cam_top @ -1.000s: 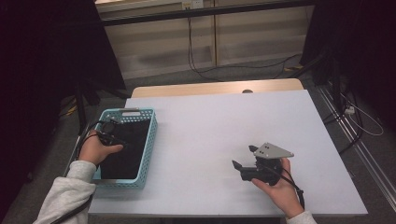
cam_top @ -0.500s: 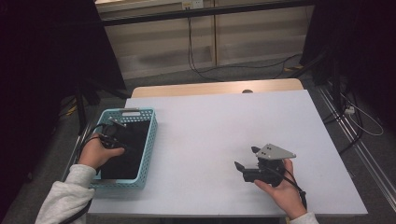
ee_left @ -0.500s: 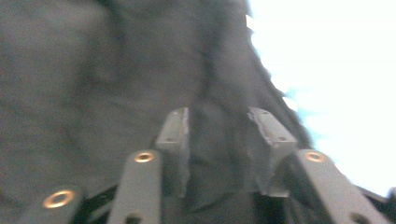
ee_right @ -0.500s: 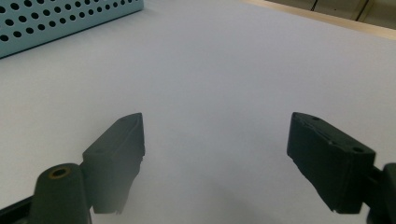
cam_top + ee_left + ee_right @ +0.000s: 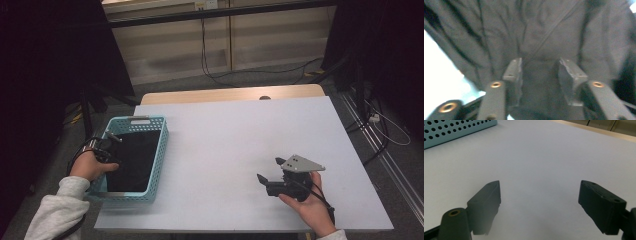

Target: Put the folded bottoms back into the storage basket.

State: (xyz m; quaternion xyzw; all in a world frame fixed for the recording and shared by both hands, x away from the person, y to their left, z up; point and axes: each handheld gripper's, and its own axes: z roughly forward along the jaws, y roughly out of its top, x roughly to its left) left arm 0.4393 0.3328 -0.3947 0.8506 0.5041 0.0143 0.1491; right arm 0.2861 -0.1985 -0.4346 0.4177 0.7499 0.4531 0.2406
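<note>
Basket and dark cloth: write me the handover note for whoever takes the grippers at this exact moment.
Left gripper: over the dark cloth in the light blue basket at the table's left edge. Its jaws have just been opening, stand apart with cloth between and behind them, and the pads do not visibly pinch it.
Right gripper: open, nothing between its jaws, resting low over the white table near the front right.
Done: the left gripper has reached the cloth.
Left: likely close on the cloth and lift it out of the basket; the cloth lies wholly inside it for now.
</note>
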